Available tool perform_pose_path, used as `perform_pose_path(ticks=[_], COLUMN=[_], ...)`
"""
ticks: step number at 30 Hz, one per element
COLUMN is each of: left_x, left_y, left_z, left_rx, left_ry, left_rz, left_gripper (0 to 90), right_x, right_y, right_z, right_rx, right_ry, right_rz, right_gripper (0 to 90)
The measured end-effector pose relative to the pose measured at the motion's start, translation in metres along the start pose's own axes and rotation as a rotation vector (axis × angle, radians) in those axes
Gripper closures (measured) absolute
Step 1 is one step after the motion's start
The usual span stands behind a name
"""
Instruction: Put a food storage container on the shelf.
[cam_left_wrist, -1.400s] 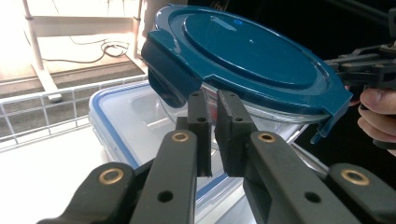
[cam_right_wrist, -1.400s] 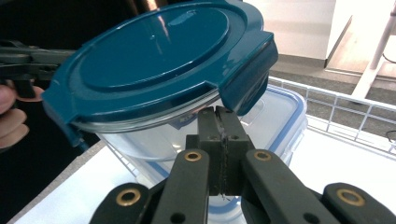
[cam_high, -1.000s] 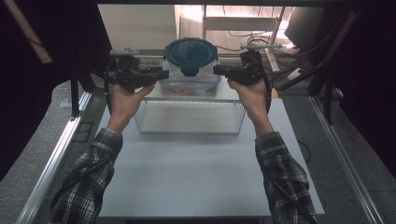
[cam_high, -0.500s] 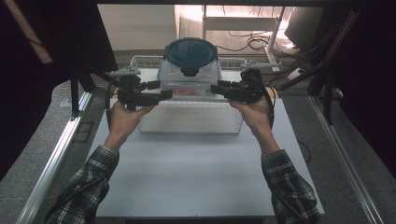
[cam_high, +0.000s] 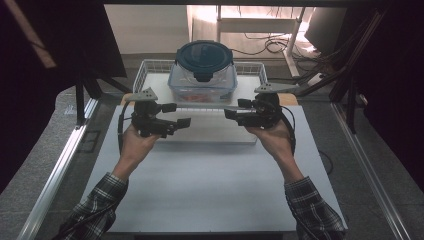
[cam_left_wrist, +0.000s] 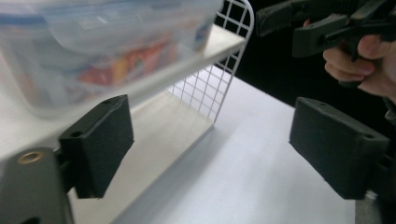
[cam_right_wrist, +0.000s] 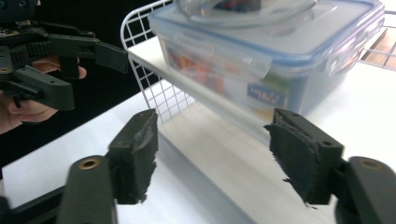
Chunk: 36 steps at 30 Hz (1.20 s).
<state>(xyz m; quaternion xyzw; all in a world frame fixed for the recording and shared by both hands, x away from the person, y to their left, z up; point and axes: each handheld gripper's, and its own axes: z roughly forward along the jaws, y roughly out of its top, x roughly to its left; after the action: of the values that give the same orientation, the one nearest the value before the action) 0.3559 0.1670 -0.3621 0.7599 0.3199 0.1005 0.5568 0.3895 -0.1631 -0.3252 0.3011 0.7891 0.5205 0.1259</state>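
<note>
A clear square lidded box (cam_high: 202, 87) with colourful contents stands on the top shelf of a white wire rack (cam_high: 145, 70). A round container with a dark lid (cam_high: 204, 59) sits on top of it. My left gripper (cam_high: 177, 114) hovers open just in front of the rack's left part, and my right gripper (cam_high: 234, 108) hovers open in front of its right part. Both point inward at each other. In the left gripper view the open gripper (cam_left_wrist: 219, 144) frames the rack's wire end (cam_left_wrist: 219, 79), below the box (cam_left_wrist: 93, 46). In the right gripper view the open gripper (cam_right_wrist: 219, 156) faces the box (cam_right_wrist: 271, 51).
The rack stands at the far end of a white table (cam_high: 210, 185). Metal rails (cam_high: 60, 165) run along both sides of the table. Cables and a stand (cam_high: 280, 45) lie on the floor beyond. The other gripper (cam_left_wrist: 327, 28) shows in the left gripper view.
Both grippers have come back toward the person and away from the sides of the stacked containers. The stack now sits farther from them on the rack.
</note>
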Motion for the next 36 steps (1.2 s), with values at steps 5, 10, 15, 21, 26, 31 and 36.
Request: perform_pose_path(ticks=[5,10,15,21,26,31,36], left_x=[-0.012,-0.020,-0.023,-0.031,-0.041,-0.046,-0.044], left_y=[-0.017,-0.036,-0.062,-0.096,-0.124,-0.149,-0.180], left_z=[0.000,-0.002,-0.005,-0.005,-0.007,-0.011,-0.003], left_rx=[0.029,0.056,0.097,0.128,0.107,0.083,0.183], left_ry=[0.013,0.031,0.058,0.031,0.002,-0.002,-0.012], left_rz=[0.039,0.069,0.070,0.056,0.052,0.012,-0.012], left_gripper=[7.2,4.0,1.8,0.0,0.0,0.0,0.1], right_x=[0.009,0.017,0.025,0.031,0.039,0.047,0.051], right_y=[-0.016,-0.034,-0.056,-0.089,-0.115,-0.143,-0.174], right_z=[-0.004,-0.005,-0.005,-0.006,-0.005,-0.007,-0.002], right_rx=[0.009,0.032,0.065,0.089,0.126,0.136,0.157], right_ry=[-0.008,-0.010,-0.023,-0.024,-0.024,-0.005,-0.004], right_rz=[-0.022,-0.039,-0.064,-0.056,-0.057,-0.057,-0.054], right_gripper=[20.3,13.3,6.4,2.4,0.8,0.0,0.0])
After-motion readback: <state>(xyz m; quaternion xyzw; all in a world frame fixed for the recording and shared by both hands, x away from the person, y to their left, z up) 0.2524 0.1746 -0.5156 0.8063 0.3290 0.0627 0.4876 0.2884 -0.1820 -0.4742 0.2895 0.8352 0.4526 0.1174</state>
